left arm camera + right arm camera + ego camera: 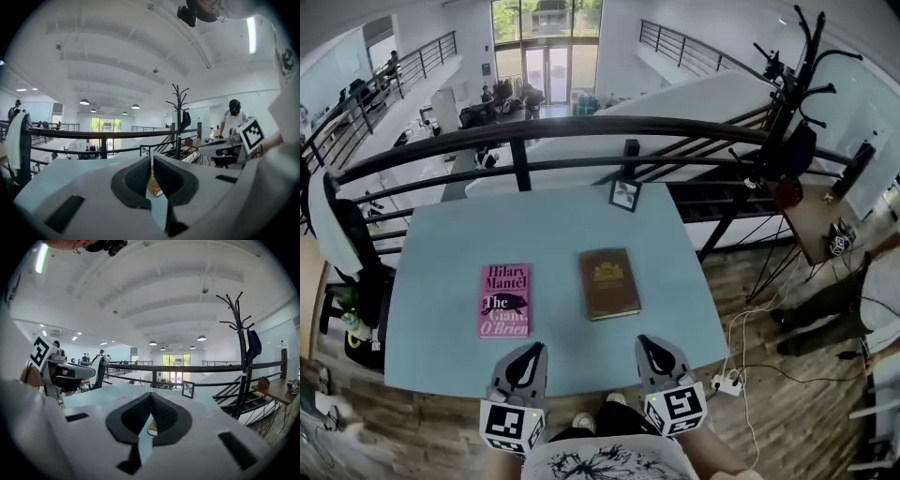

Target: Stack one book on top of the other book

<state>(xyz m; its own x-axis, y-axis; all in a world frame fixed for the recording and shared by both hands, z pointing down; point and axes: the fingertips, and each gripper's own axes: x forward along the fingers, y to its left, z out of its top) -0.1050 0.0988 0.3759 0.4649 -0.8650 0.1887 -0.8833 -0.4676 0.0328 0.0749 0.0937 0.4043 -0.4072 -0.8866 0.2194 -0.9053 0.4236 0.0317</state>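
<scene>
A mezzanine is bounded by a black railing [581, 127]. Just before the railing a pale blue worktop [441, 272] is set, and a small framed picture [624, 194] is stood at its far edge, close under the rail. Beyond the railing a lower hall is seen, closed at its far end by tall glazed doors [546, 47] through which daylight is admitted. Right of the railing a black coat stand [787, 94] and a wooden side desk [811, 220] are noted. Left of the railing, an office chair [366, 281] is draped with a white garment. Plank flooring [769, 422] is laid, and a power strip [727, 382] lies on it. A white ribbed ceiling [117, 56] with pendant lamps [84, 101] is recorded above the railing.
</scene>
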